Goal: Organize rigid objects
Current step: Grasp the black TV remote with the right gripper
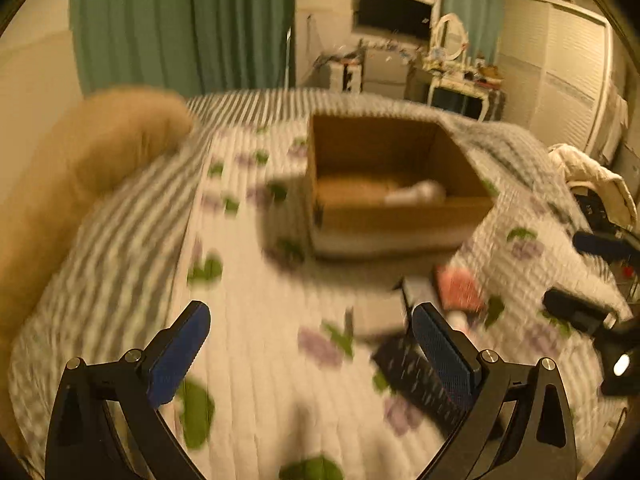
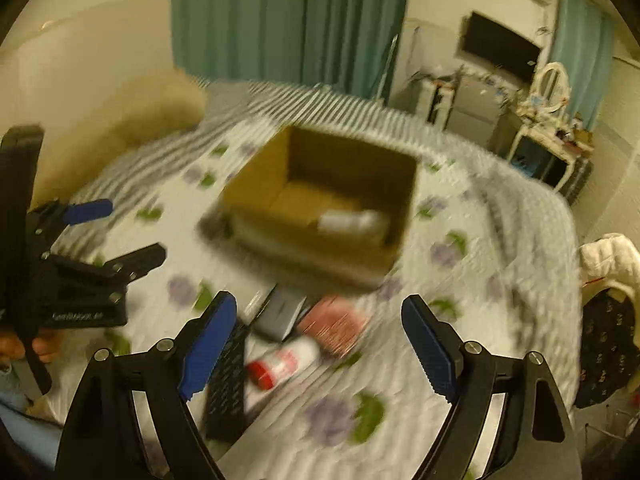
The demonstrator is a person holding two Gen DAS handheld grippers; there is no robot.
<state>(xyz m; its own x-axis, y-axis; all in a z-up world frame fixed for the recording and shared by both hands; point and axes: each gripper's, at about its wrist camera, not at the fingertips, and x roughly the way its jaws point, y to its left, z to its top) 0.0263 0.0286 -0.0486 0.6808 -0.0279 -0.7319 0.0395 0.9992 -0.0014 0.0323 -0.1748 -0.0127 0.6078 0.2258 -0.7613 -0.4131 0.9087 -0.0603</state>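
An open cardboard box (image 1: 400, 216) (image 2: 304, 248) stands on the bed with a white bottle (image 1: 418, 193) (image 2: 354, 220) lying inside. In front of it lie a black remote (image 2: 228, 384) (image 1: 416, 376), a grey flat box (image 2: 280, 314) (image 1: 418, 292), a pink-red pack (image 2: 334, 326) (image 1: 458, 288) and a white bottle with a red cap (image 2: 284, 362). My left gripper (image 1: 312, 328) is open and empty above the quilt; it also shows in the right wrist view (image 2: 128, 232). My right gripper (image 2: 320, 320) is open and empty above the items. Both views are blurred.
The bed has a white quilt with purple and green flowers (image 1: 256, 360) and a striped grey cover (image 1: 120, 224). A tan pillow (image 1: 92, 152) lies at the left. A dressing table (image 1: 460, 76), green curtains and a wardrobe stand beyond. White clothing (image 2: 612, 256) hangs at the right.
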